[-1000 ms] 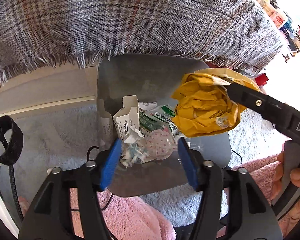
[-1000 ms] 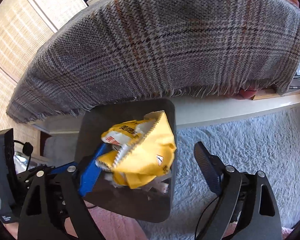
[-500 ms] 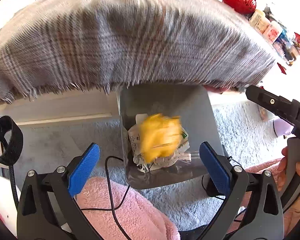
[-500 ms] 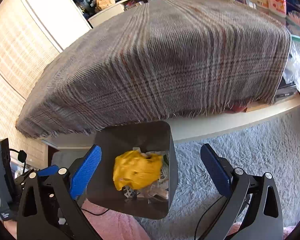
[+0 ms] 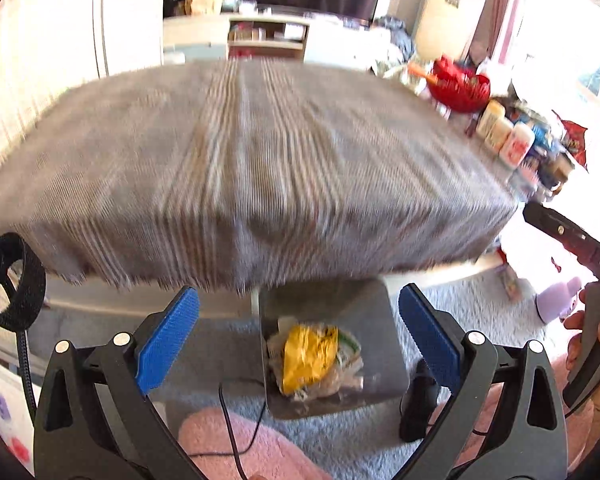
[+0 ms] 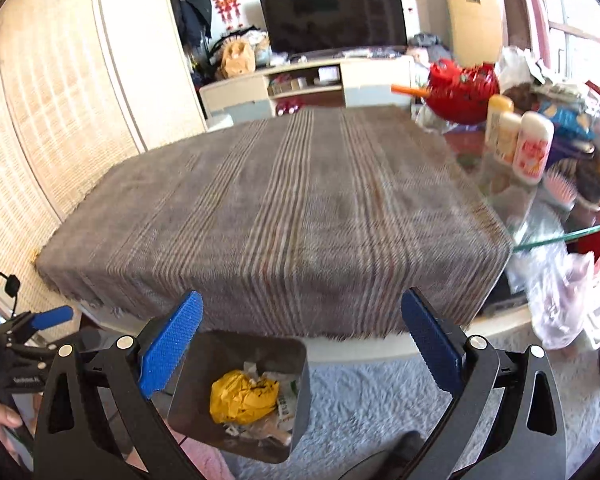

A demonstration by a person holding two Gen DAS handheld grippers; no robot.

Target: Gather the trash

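Observation:
A grey bin (image 5: 384, 344) (image 6: 188, 408) stands on the pale rug under the table's edge. Inside it a crumpled yellow wrapper (image 5: 306, 356) (image 6: 242, 398) lies on top of other paper and plastic scraps. My left gripper (image 5: 298, 344) hangs well above the bin, open, nothing between its blue pads. My right gripper (image 6: 300, 354) is open too, held high over the bin and empty. The right gripper's black body shows at the right edge of the left wrist view, with a hand (image 5: 592, 356) on it.
A table draped in grey plaid cloth (image 5: 240, 168) (image 6: 280, 208) fills the middle. Its right end holds a red basket (image 6: 462, 88), bottles (image 6: 534, 146) and clutter. A pink fluffy cloth (image 5: 236, 444) and a black cable (image 5: 230, 412) lie near the bin. A plastic bag (image 6: 560, 296) hangs at the right.
The yellow wrapper left the right gripper and dropped into the bin. The left gripper opened wide. Both grippers rose and tilted up, so the tabletop and room come into view.

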